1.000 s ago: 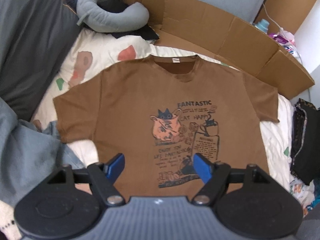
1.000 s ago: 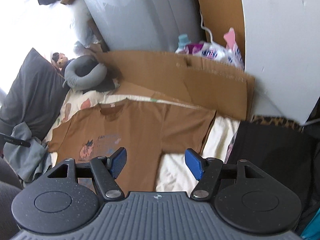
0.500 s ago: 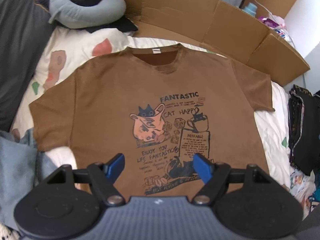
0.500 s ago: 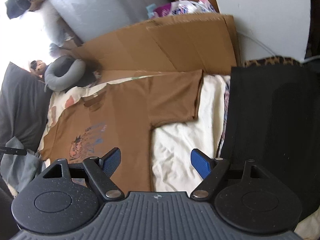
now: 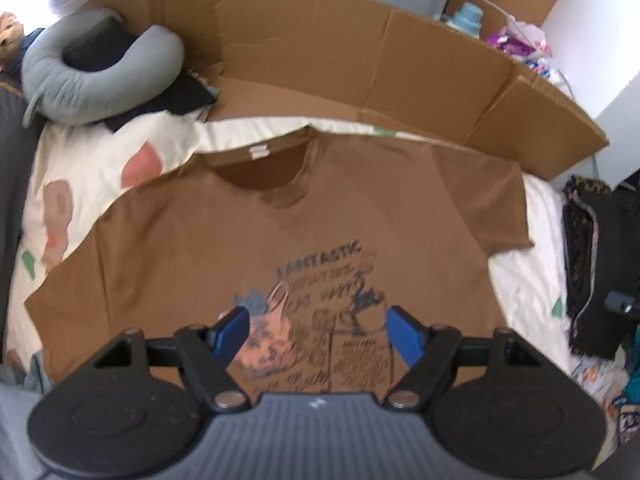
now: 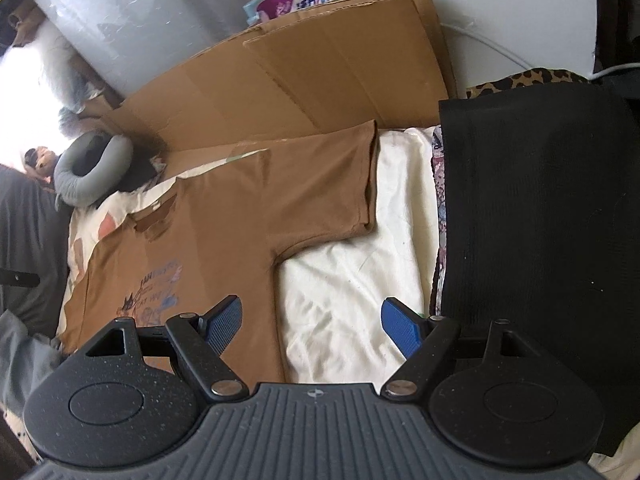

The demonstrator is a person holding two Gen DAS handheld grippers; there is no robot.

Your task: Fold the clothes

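Left wrist view first: we see our left gripper (image 5: 318, 330) with its blue fingers (image 5: 232, 330) spread wide and holding nothing. Ahead of and beneath them lies the brown short-sleeved T-shirt with a printed cat graphic (image 5: 280, 216), spread flat and face up on the cream patterned bedsheet (image 5: 80, 160); the print sits between the fingers, the collar farther ahead. A grey U-shaped neck pillow (image 5: 96, 76) rests beyond the left finger, and flattened brown cardboard (image 5: 360, 68) borders the bed past the collar.

Right wrist view: our right gripper (image 6: 312, 326) also stands wide and empty. Its left finger (image 6: 222, 324) is over the shirt's side edge, its right finger (image 6: 400, 326) over bare sheet. The shirt's sleeve (image 6: 340, 192) lies ahead, and a black ribbed fabric (image 6: 532, 220) lies just beside the right finger.

We judge the folding has not begun. The risk is a pinch that gathers the sheet along with the shirt, since the hem lies flush on soft bedding; the right fingers could also snag the black fabric, dragging it into the fold.
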